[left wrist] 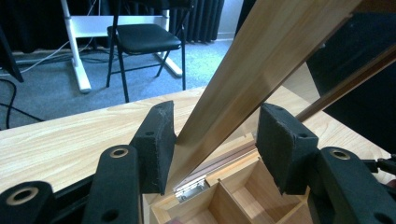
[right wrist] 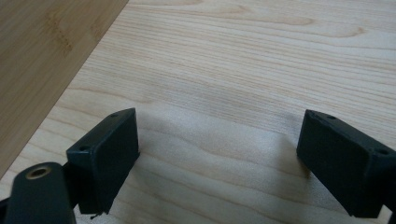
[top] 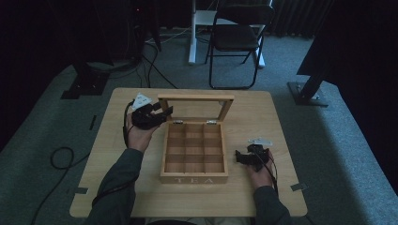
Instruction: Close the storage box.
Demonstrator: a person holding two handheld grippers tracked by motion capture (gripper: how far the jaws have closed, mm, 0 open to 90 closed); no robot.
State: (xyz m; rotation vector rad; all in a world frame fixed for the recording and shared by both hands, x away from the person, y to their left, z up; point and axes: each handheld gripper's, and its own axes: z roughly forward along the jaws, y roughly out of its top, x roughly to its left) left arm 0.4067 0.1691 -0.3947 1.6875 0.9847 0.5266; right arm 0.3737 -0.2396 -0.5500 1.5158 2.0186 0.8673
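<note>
A wooden tea box [top: 194, 177] marked TEA stands in the middle of the table, its glass-paned lid [top: 195, 99] raised upright. Its several compartments [top: 194, 150] look bare. My left gripper [top: 165, 112] is at the lid's left edge. In the left gripper view this left gripper [left wrist: 215, 144] is open, its jaws straddle the lid's side frame [left wrist: 252, 70], and the left pad [left wrist: 156, 140] touches the wood. A metal hinge [left wrist: 191, 186] shows below. My right gripper [top: 239, 157] rests low on the table right of the box, open and holding nothing. The right gripper [right wrist: 219, 158] faces the box wall [right wrist: 37, 56].
The light wooden table [top: 263, 117] has bare surface on both sides of the box. Beyond it a black folding chair [top: 237, 35] and a white desk leg [top: 192, 33] stand on grey carpet. Cables [top: 61, 157] lie on the floor at left.
</note>
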